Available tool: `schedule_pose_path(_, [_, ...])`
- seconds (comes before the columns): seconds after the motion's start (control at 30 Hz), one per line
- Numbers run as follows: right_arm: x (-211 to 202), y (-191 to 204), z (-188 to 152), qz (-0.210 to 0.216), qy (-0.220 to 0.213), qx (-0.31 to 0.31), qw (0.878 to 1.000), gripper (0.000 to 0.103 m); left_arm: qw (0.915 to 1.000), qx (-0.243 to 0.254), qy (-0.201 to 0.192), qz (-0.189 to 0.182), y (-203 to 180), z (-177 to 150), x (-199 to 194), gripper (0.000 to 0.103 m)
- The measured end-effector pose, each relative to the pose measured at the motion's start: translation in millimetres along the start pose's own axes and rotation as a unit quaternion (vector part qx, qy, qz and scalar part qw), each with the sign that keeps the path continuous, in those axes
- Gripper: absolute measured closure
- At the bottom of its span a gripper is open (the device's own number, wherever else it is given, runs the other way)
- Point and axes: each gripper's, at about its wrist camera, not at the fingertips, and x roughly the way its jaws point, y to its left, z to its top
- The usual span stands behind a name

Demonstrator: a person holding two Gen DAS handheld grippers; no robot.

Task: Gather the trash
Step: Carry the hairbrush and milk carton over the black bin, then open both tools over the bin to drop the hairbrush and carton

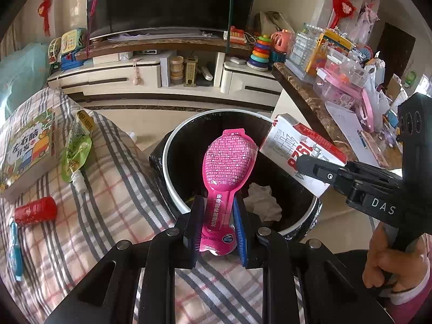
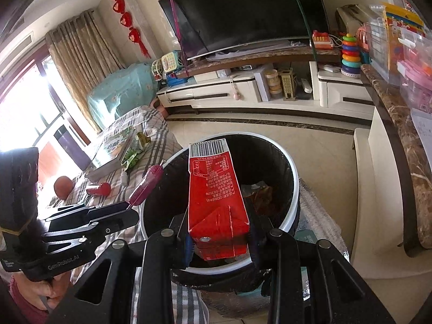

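The left gripper (image 1: 217, 210) is clenching a pink spoon-shaped wrapper (image 1: 228, 162) by its narrow stem, both jaws pressing on it, so the broad rounded end is sticking out ahead of the jaws and hanging over the open mouth of the trash bin (image 1: 172, 181). The right gripper (image 2: 220, 230) is grasping a red and white carton (image 2: 216, 189) near one end, with the barcoded end pointing away from the jaws and also reaching out over the bin (image 2: 294, 189). Holding each piece by its near end is probably deliberate: the long part is already past the rim, so letting go should send it straight down. Inside the bin, below and beyond the jaws, crumpled paper (image 1: 263, 202) and some brownish scraps are lying on the black liner, with plenty of depth left above them. The white rim is sitting just below the left jaws, and the wrapper's tail is still on the near side of it, so that piece may need carrying a little further forward. The carton's corner is close to the far right edge of the rim in the left wrist view. Off to the left of the left jaws, on the checked cloth (image 1: 108, 189), a green pouch (image 1: 77, 148), a red tube (image 1: 35, 210), a blue pen (image 1: 15, 251) and a book (image 1: 27, 151) are lying well apart from the bin, leaving an open path.
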Motion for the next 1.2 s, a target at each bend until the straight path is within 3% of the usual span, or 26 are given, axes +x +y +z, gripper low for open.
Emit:
schedule_pose_path(1.03, [21, -7, 14, -0.009, 0.023, 0.0, 1.0, 0.071, 0.9995, 0.023, 0.019, 0.012, -8, 20, 23, 0.082])
schedule_pose_path(1.2, [22, -13, 17, -0.001, 0.025, 0.009, 1.0, 0.061, 0.9994, 0.024, 0.004, 0.026, -10, 18, 16, 0.059])
